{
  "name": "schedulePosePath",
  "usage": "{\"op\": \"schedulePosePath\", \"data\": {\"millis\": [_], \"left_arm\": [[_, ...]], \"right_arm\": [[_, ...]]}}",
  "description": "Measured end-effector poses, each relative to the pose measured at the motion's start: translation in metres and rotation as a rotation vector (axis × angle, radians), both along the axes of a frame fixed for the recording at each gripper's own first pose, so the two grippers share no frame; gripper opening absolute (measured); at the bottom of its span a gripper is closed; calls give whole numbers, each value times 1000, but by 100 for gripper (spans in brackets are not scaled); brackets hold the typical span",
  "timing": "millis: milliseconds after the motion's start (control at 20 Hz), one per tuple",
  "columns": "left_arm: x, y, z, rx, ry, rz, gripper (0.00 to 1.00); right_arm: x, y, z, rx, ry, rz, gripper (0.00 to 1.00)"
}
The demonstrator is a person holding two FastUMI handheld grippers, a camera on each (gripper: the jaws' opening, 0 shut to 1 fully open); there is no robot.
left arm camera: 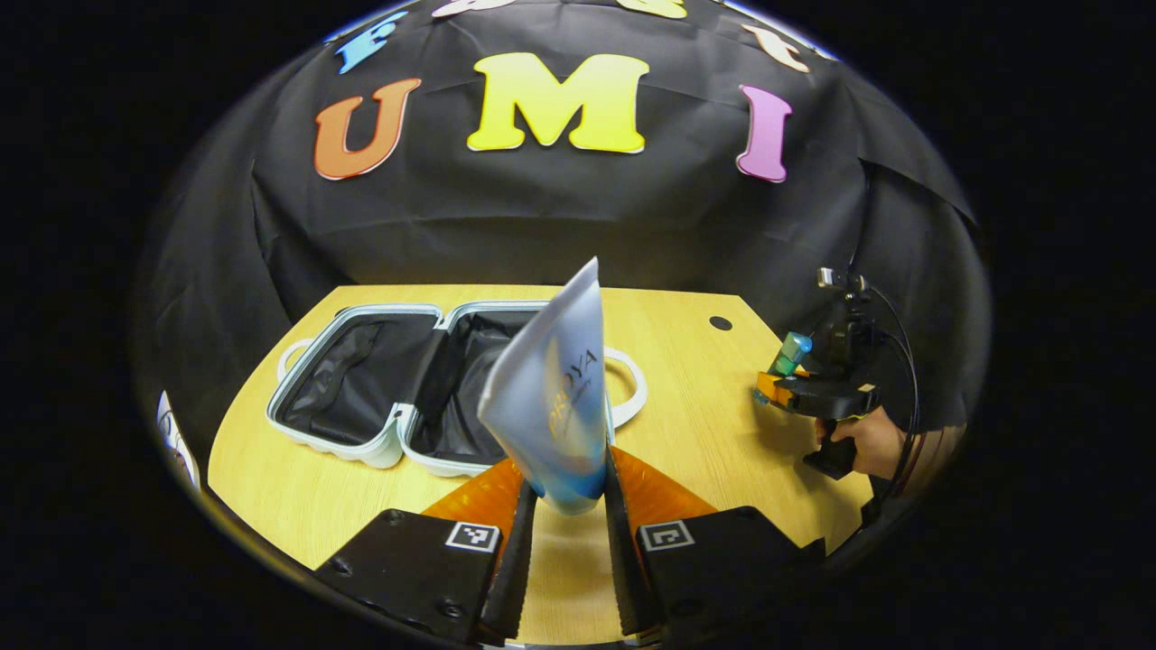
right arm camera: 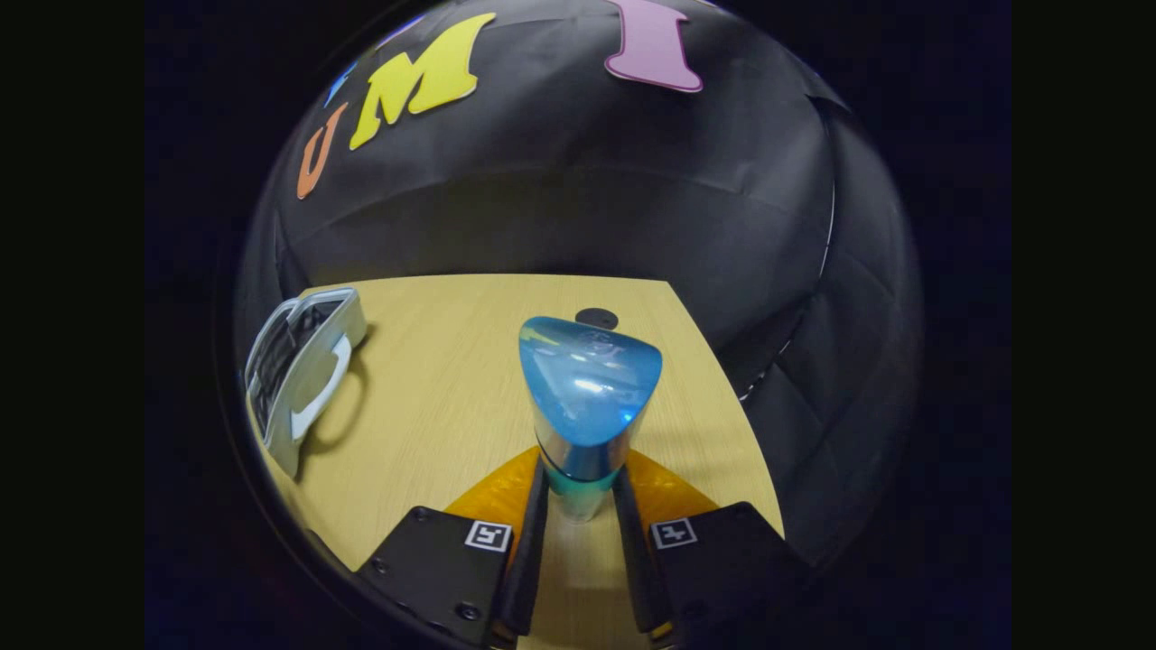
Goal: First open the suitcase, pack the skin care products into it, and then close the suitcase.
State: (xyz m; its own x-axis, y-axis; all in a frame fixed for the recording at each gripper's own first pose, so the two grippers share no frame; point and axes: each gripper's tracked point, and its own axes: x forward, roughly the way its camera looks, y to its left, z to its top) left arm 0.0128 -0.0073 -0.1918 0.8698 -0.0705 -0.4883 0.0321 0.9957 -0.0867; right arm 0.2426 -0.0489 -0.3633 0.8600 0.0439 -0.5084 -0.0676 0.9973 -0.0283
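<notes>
Left gripper (left arm camera: pixel 571 506) pinches a tube (left arm camera: pixel 553 406) before the open suitcase (left arm camera: pixel 424 388); right gripper (right arm camera: pixel 578 506) clamps a bottle (right arm camera: pixel 587 397) far right. The thin tube, gripped low, could slip.

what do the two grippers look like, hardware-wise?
Left gripper: black blocky jaw bodies, each with a square black-and-white marker tag, orange plates behind the fingers. Right gripper: same build up close; seen from the left gripper view, a black pistol-grip body with orange trim, black cables looping off the back, and a hand around the handle.
</notes>
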Motion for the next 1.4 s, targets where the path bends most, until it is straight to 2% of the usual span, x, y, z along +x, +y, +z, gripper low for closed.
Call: {"op": "schedulePosePath", "data": {"millis": [200, 300, 400, 550, 850, 1000, 1200, 1300, 1400], "left_arm": [[5, 35, 14, 49, -5, 5, 42], [9, 52, 17, 94, -4, 1, 42], [17, 69, 12, 103, 14, -2, 42], [38, 90, -2, 90, 47, 2, 42], [109, 98, -49, 98, 111, -54, 42], [133, 99, -84, 112, 185, -63, 42], [145, 97, -126, 92, 293, -62, 42], [144, 96, -139, 93, 341, -57, 42], [143, 96, -150, 101, 385, -46, 42]], "right_arm": [[-10, 1, 7, 21, 19, -24, 36], [-35, -2, 20, 12, 11, -37, 34], [-58, -3, 35, 17, 9, -43, 36], [-91, 5, 59, 73, 16, -63, 34], [-151, 17, 104, 73, -10, -96, 36], [-181, 30, 124, 84, -21, -121, 36], [-215, 55, 136, 30, -36, -72, 36], [-224, 69, 137, 4, -35, -32, 34], [-229, 81, 136, 1, -25, 4, 36]]}}
